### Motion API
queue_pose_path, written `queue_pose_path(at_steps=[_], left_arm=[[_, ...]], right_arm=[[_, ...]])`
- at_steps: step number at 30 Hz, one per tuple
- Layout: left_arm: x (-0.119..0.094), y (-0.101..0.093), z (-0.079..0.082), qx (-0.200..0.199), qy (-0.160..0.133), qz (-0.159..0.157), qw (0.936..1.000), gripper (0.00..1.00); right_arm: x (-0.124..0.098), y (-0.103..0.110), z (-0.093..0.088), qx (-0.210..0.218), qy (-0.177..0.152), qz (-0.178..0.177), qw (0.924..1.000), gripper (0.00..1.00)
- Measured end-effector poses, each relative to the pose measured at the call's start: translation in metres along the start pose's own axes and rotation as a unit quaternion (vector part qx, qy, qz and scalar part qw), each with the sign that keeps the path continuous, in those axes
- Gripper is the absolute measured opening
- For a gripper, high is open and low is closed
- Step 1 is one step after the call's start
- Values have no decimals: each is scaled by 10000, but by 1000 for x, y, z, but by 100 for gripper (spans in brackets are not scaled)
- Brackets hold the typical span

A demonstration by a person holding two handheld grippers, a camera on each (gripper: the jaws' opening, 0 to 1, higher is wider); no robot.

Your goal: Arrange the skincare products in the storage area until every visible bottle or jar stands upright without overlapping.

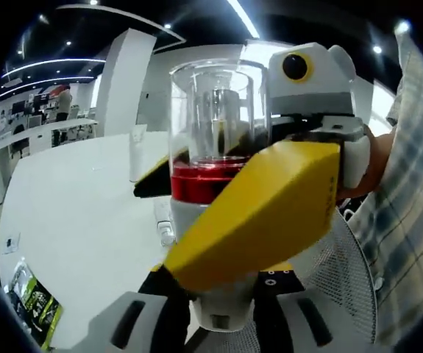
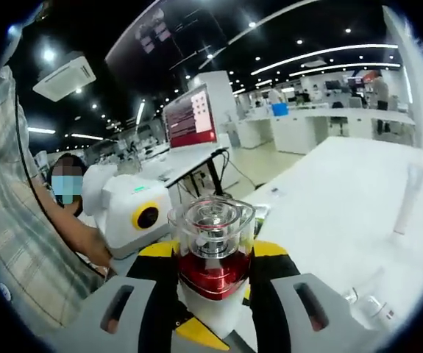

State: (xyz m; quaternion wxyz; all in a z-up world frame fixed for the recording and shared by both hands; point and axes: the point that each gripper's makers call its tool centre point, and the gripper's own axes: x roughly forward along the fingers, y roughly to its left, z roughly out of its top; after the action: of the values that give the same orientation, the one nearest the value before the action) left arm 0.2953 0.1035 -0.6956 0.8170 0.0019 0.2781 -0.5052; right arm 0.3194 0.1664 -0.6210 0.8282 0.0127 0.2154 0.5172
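Open office, white desk (image 1: 79, 213) below. Both tongs clamp same clear-capped red bottle (image 1: 215, 140) aloft: left tongs (image 1: 222, 294), right tongs (image 2: 212, 294). Handover step; next, one releases, other stands bottle upright.

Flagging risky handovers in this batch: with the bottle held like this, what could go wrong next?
1. Both the left gripper and the right gripper seem to clamp the red-banded pump bottle in mid-air; uneven pulling could twist or drop it.
2. Its clear cap might pop off under the squeeze.
3. A tall white tube stands nearby and could be knocked over.
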Motion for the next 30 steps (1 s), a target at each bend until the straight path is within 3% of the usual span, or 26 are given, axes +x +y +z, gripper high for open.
queue_pose_path(at_steps=[5,9,17,21,24,26,30], left_arm=[[0,7,2,-72,-52,120,9999,32],[1,12,5,16,-126,307,9994,32],[-4,23,15,37,-392,632,9972,35],[-7,37,18,-130,-531,964,9938,41],[-9,47,17,-188,-524,1194,9913,50],[-9,49,16,-319,-494,1229,9907,51],[-15,55,19,173,-371,1611,9861,59]], right_arm=[[4,-3,3,16,97,-19,9999,34],[8,-3,4,-308,326,-8,9990,33],[7,-19,14,203,164,51,9996,33],[4,-32,21,439,-8,-79,9990,33],[3,-33,26,315,11,-88,9995,33],[0,-37,28,272,-21,-169,9995,33],[-5,-45,29,426,-67,-240,9988,33]])
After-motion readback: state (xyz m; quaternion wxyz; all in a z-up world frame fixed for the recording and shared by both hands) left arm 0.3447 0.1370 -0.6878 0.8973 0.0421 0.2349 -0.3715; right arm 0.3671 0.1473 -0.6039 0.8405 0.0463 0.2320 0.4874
